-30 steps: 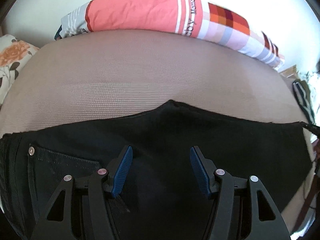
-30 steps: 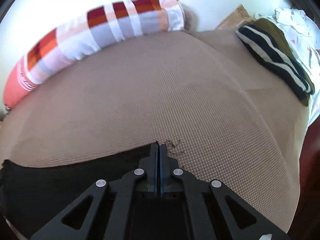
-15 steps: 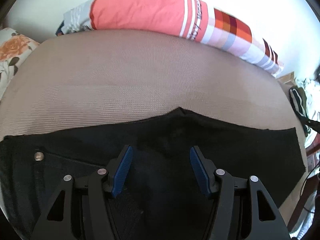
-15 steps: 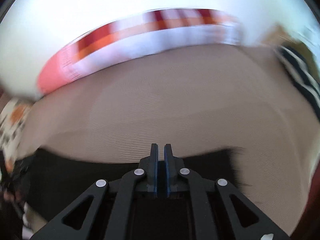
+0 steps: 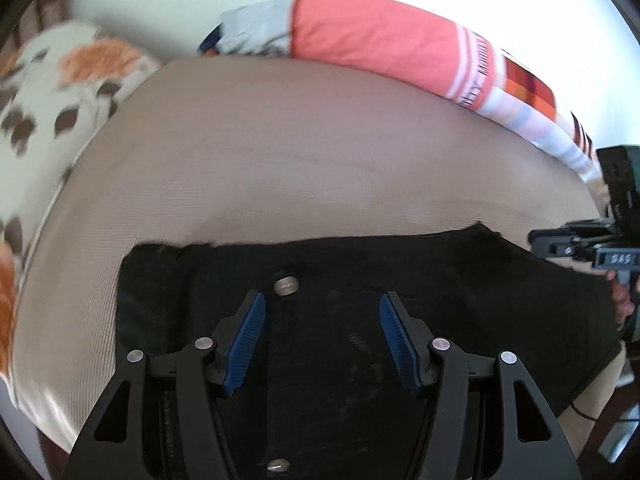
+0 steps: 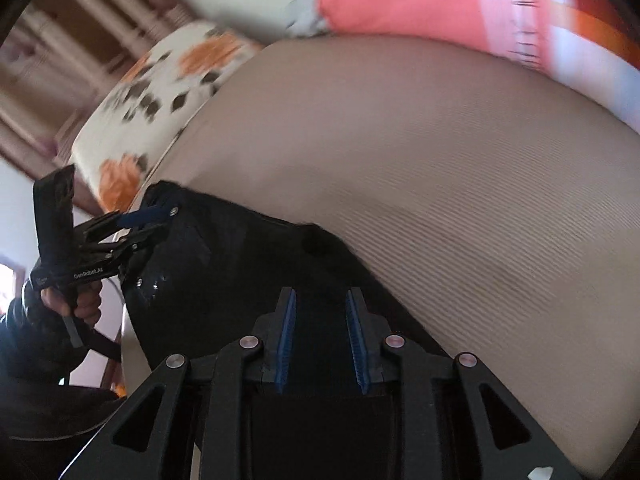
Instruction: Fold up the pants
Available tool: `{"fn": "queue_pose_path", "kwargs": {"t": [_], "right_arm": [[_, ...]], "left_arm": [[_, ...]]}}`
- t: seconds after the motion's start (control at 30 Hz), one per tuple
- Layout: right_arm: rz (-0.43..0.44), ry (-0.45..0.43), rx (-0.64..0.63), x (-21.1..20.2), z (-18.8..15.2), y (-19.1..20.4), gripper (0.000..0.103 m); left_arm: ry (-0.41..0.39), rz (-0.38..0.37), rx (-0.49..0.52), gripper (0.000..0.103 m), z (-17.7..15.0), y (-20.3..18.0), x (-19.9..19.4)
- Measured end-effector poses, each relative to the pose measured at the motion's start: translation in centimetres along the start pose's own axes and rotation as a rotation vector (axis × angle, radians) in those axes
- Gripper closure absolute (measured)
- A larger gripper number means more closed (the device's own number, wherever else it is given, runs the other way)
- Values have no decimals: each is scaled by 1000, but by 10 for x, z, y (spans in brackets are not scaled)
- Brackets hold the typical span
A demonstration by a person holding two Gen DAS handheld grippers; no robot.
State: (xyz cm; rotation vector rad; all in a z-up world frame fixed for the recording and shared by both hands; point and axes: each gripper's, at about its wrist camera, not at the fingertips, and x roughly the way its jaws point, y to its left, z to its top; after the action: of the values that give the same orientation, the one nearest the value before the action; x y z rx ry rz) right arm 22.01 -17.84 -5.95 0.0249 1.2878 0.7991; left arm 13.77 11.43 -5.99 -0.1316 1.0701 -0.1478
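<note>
Black pants (image 5: pixel 400 272) lie folded on a tan bed surface (image 5: pixel 320 152); a metal button (image 5: pixel 286 284) shows near the waist. My left gripper (image 5: pixel 322 320) is open and empty, hovering over the waist end. My right gripper (image 6: pixel 320 316) is open with a narrow gap, empty, above the black cloth (image 6: pixel 248 264). In the right wrist view the left gripper (image 6: pixel 132 224) shows at the pants' far edge. In the left wrist view the right gripper (image 5: pixel 560 244) shows at the right end of the pants.
A coral and checked pillow (image 5: pixel 400 44) lies along the far side by a white wall. A floral pillow (image 5: pixel 52 92) sits at the left end. The bed edge drops off at the lower right (image 5: pixel 600 392).
The right gripper let go of the pant cloth and opened, swinging left over the pants. The left gripper shifted left toward the waist; the pants now lie shorter, folded over.
</note>
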Motion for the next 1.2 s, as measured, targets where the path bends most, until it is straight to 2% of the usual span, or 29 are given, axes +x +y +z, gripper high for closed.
{"fn": "queue_pose_path", "kwargs": {"t": [0.1,0.2,0.3,0.47,0.6,0.8,0.87,0.9,0.93,1.0,1.1,1.2], "right_arm": [[20,60,-33,25,16,9,78],[0,95,-62,40,24,10,77],[16,127,-84,49,29,12,77],[70,160,-85,51,31,12,77],[40,143,-73,51,33,1,77],[129,197,-87,59,30,4,75],[123,192,-106,59,30,8,76],[123,181,-93,59,32,7,80],[136,152,-66,57,35,4,92],[146,120,-28,54,38,2,94],[64,51,-56,47,36,12,97],[-12,25,-46,52,35,9,99]], "left_arm": [[8,-25,-42,42,-5,18,2],[-3,-45,-21,42,-5,20,1],[-11,-48,3,42,-8,20,3],[-37,-62,36,42,-11,21,3],[-52,-56,60,42,-12,20,4],[-60,-59,59,42,-13,20,4],[-62,-53,64,41,-13,19,4],[-62,-50,67,41,-13,18,4],[-62,-45,69,41,-13,17,4],[-56,-38,74,41,-11,16,4],[-64,-37,61,42,-9,17,5],[-79,4,77,48,-6,16,12]]}}
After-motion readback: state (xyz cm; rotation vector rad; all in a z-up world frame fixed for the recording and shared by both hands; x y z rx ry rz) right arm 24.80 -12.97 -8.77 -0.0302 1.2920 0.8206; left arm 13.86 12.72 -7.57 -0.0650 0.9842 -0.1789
